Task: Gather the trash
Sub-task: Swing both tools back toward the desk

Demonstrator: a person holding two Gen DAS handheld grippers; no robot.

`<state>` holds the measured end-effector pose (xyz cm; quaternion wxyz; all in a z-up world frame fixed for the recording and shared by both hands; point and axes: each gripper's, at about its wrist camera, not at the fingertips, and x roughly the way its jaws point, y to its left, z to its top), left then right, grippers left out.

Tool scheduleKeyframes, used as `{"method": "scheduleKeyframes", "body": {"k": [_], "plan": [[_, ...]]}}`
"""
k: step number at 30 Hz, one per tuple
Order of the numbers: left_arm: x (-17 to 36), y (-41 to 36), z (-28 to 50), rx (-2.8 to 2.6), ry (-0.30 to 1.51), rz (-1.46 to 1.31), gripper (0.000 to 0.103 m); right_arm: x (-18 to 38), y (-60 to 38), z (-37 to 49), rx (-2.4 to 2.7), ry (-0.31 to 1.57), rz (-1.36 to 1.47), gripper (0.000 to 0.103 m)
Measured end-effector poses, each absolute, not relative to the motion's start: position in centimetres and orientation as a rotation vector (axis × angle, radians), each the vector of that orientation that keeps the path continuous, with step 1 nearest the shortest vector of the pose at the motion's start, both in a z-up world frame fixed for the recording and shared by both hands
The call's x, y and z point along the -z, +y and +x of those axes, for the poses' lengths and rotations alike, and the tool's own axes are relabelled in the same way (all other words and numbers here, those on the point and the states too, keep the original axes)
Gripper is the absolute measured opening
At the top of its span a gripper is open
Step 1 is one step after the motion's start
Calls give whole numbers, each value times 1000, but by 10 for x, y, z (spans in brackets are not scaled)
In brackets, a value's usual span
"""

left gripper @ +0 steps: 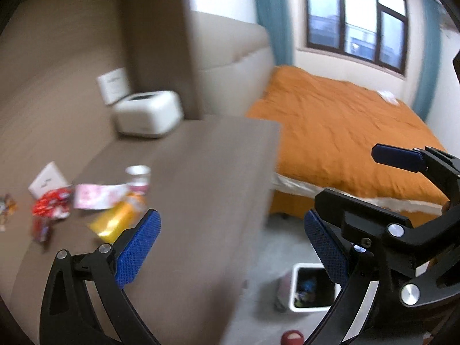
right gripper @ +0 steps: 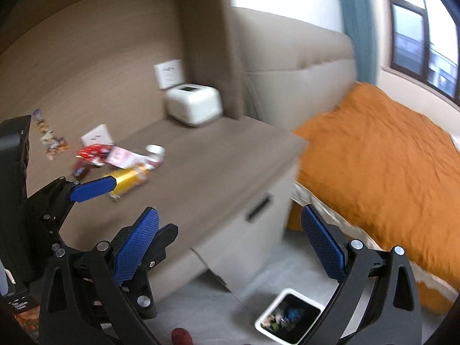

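The left gripper (left gripper: 231,247) stands wide open with nothing between its blue pads. The right gripper (right gripper: 230,244) is likewise spread wide and empty. Both hang above the front edge of the cabinet top (left gripper: 201,172), the right one out over the floor beside it.

The trash lies at the left rear of the cabinet top, well apart from either gripper: a yellow wrapper (left gripper: 115,221) nearest the front, a pink packet (left gripper: 97,195) and a red wrapper (left gripper: 51,204) behind it, and a small cup (left gripper: 139,176) touching the pink packet. More small wrappers (right gripper: 51,141) lie farther left.

Judged from this layout, the step in hand is the approach to a pickup. The next move calls for a gripper to travel left and down to the yellow wrapper and close on it.

The white bin (right gripper: 287,319) stands on the floor between cabinet and bed (right gripper: 388,158). It already contains mixed items, too blurred to identify.
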<state>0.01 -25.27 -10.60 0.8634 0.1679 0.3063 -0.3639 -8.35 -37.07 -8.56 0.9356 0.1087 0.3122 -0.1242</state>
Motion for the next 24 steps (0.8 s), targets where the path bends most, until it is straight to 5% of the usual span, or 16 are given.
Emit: {"method": "scheduleKeyframes", "body": {"k": [10, 24], "plan": [[93, -137, 96, 472, 670, 197, 98, 60, -278, 12, 124, 624, 165, 98], [128, -24, 214, 145, 774, 64, 98, 116, -243, 118, 327, 842, 209, 98]]}}
